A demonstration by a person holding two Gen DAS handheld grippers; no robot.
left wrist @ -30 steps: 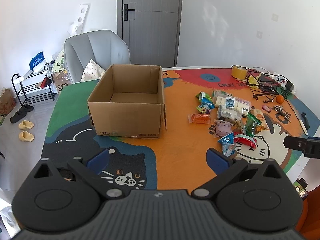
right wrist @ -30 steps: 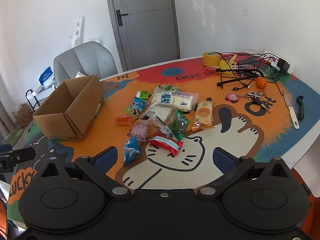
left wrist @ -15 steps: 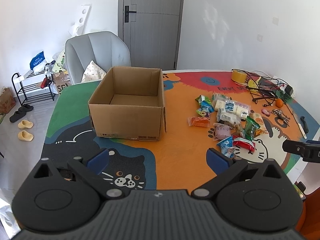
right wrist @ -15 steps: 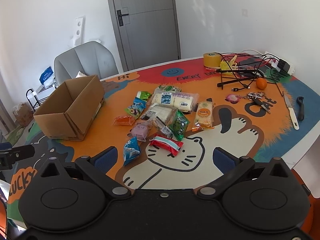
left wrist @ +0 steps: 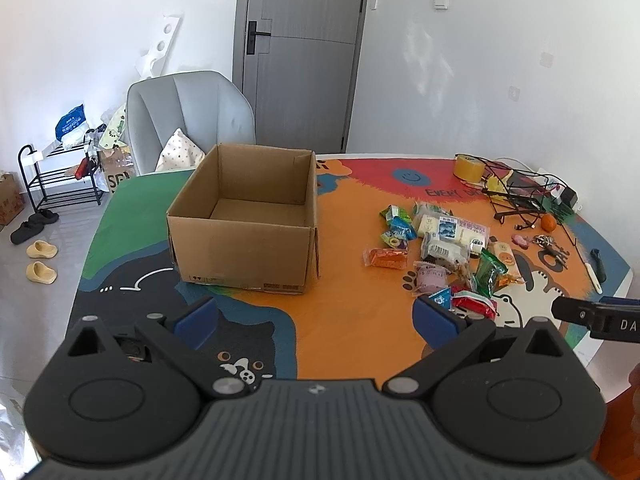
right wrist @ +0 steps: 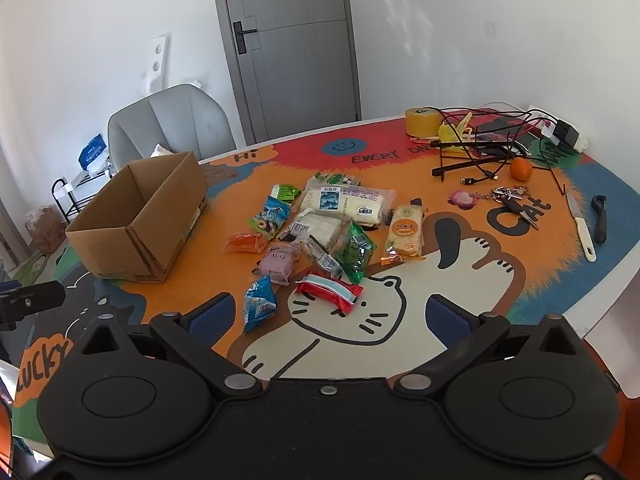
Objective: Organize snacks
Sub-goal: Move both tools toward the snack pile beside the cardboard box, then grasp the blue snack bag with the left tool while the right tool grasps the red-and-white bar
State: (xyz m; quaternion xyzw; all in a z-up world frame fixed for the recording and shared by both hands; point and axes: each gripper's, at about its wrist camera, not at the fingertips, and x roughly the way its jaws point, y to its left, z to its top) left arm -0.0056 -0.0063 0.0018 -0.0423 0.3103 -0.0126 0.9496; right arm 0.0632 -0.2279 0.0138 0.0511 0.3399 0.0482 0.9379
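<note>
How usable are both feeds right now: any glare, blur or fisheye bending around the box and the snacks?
Left wrist view: sharp, even daylight; the cardboard box interior reads clearly, the door frame bows near the edges. Right wrist view: also sharp; soft sun patches on the wall, mild sheen on the snack wrappers, table rim curved by the lens.

The tabletop [right wrist: 460,280], covered by a bright cartoon-cat mat, carries an open box [left wrist: 244,236] ahead of the left jaws. Ahead of the right jaws lies a loose cluster of snacks [right wrist: 320,232]; the blue packet [right wrist: 259,304] and red packet [right wrist: 329,287] lie nearest them. Farther off to their right sit tape [right wrist: 422,121], tangled cables [right wrist: 480,140], an orange [right wrist: 521,169], keys [right wrist: 510,196] and a knife [right wrist: 581,226].
</note>
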